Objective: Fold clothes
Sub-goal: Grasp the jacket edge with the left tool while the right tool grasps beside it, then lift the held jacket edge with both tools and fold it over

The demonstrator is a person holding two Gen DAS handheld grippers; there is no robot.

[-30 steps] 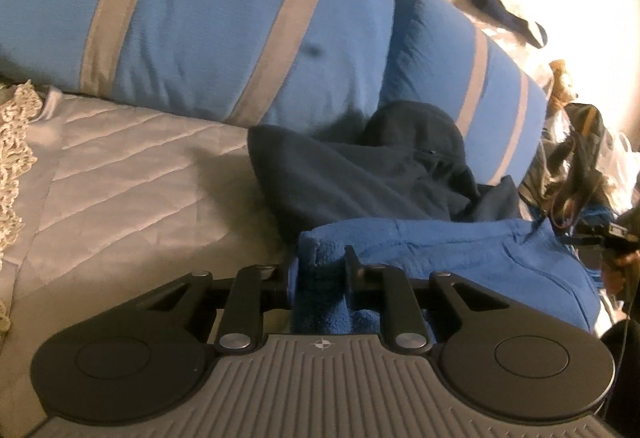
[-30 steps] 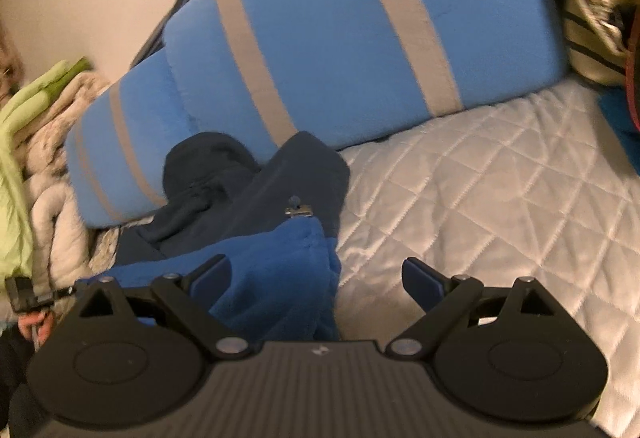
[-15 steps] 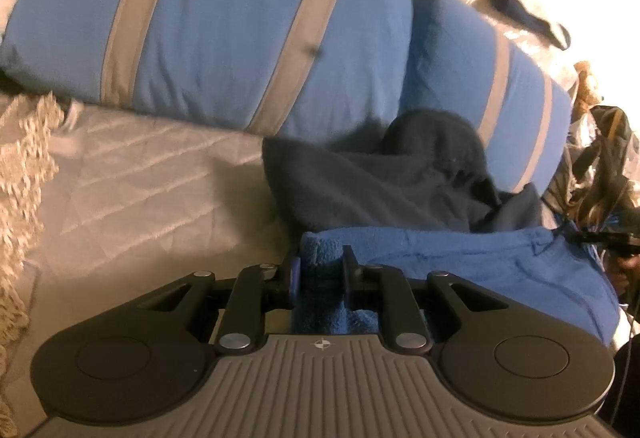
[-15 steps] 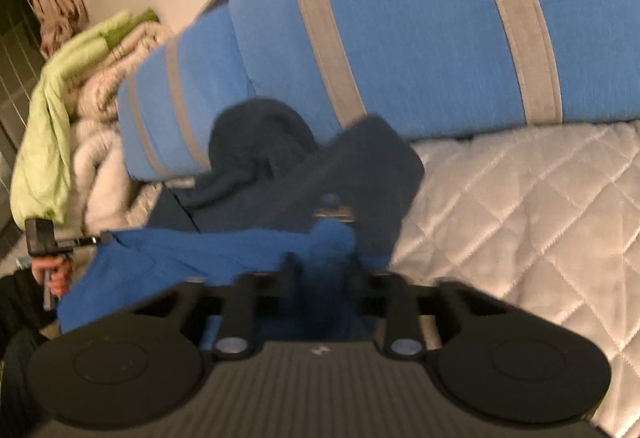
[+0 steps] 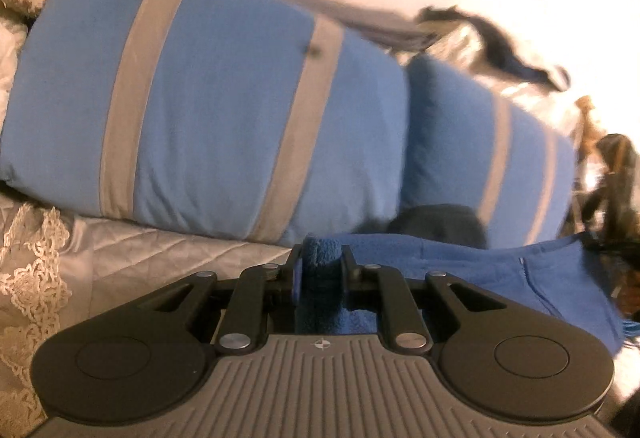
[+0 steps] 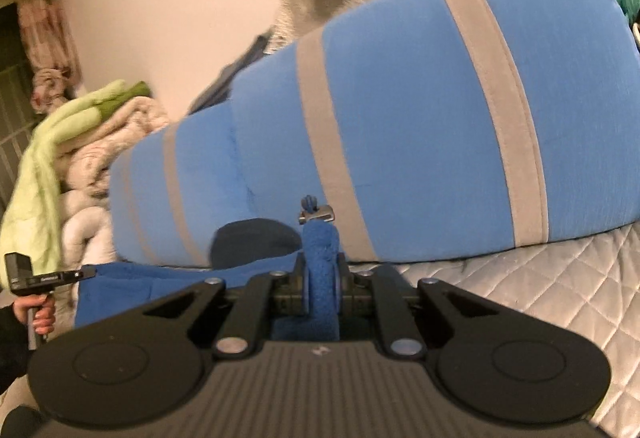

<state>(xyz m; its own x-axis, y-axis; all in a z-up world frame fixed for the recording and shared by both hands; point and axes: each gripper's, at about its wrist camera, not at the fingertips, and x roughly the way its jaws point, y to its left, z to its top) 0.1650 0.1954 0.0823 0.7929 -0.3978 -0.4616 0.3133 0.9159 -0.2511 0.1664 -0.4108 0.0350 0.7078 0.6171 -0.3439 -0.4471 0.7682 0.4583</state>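
Right wrist view: your right gripper, open a second ago, now pinches bright blue fleece garment near its zipper. Left gripper clamps other corner. Fleece lifted off quilted bedspread, before striped pillows; ready to spread.

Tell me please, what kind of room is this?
Most likely a bedroom: two blue striped pillows lean at the head of a quilted bedspread, and folded blankets are piled at the side.
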